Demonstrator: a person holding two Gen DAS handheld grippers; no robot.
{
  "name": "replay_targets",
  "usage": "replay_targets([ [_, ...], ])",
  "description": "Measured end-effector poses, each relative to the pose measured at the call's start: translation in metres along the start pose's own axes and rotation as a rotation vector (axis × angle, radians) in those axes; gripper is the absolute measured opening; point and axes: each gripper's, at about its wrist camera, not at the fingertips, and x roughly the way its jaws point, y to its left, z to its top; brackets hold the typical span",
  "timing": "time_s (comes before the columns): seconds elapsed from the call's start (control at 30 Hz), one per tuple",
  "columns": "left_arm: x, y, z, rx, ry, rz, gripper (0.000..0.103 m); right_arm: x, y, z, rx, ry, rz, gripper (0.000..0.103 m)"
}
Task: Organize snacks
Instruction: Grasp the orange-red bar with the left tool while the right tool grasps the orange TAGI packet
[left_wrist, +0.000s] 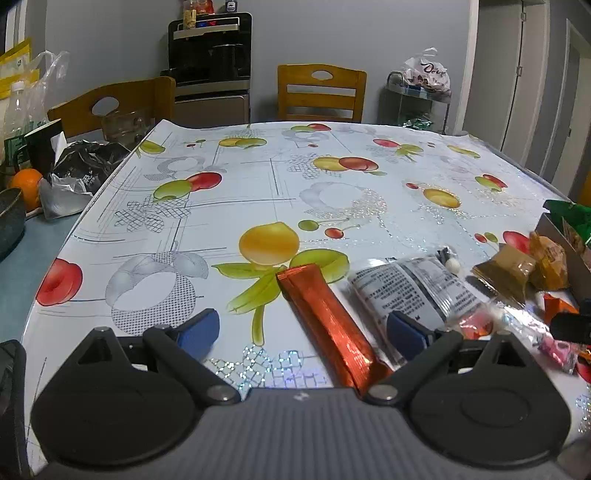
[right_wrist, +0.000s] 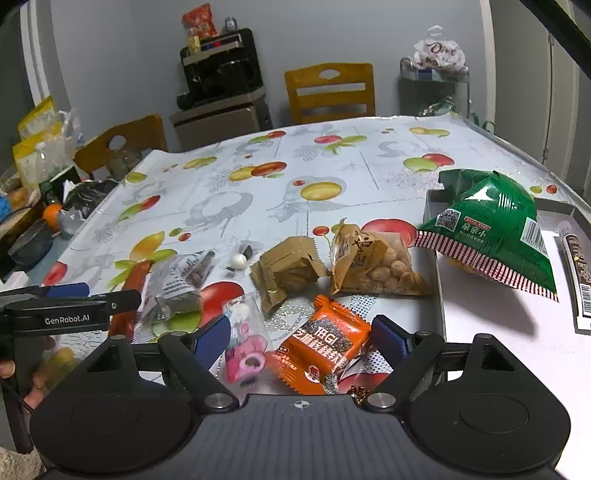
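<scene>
My left gripper (left_wrist: 301, 332) is open low over the fruit-print tablecloth (left_wrist: 258, 177), with a long orange foil stick pack (left_wrist: 328, 325) lying between its fingers. A clear pack with a printed label (left_wrist: 410, 291) lies just right of it. My right gripper (right_wrist: 301, 336) is open around an orange snack packet (right_wrist: 325, 347) and a pink candy wrapper (right_wrist: 245, 358). Brown paper packs (right_wrist: 288, 273) and a bag of round snacks (right_wrist: 376, 266) lie beyond. A green bag (right_wrist: 495, 225) rests on the white box (right_wrist: 443, 314) at the right. The left gripper (right_wrist: 74, 310) shows at the right wrist view's left edge.
A dark stick pack (right_wrist: 576, 273) lies in the box. Two wooden chairs (left_wrist: 321, 92) stand at the far table edge. At the left are an orange (left_wrist: 26, 184), a black bag (left_wrist: 85, 166) and a dark bowl (left_wrist: 9, 218). A black appliance (left_wrist: 210, 48) stands behind.
</scene>
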Motion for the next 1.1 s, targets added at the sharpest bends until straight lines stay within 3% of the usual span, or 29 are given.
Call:
replay_targets([
  [0.2, 0.008, -0.007, 0.001, 0.028, -0.013, 0.005, 0.093, 0.003, 0.002, 0.0, -0.011, 0.001, -0.015, 0.078],
  [0.43, 0.013, -0.009, -0.002, 0.045, -0.008, -0.024, 0.069, 0.008, 0.003, 0.0, -0.014, 0.005, -0.023, 0.077],
  [0.67, 0.01, -0.006, -0.003, 0.046, -0.026, -0.074, 0.033, 0.012, 0.004, -0.001, -0.028, 0.011, -0.036, 0.074],
  [0.87, 0.009, -0.006, -0.003, 0.048, -0.03, -0.094, 0.025, 0.015, 0.005, -0.002, -0.04, 0.006, -0.053, 0.071],
  [1.1, 0.007, -0.005, -0.005, 0.051, -0.031, -0.127, 0.02, 0.012, 0.002, -0.001, -0.055, -0.019, -0.073, 0.048],
])
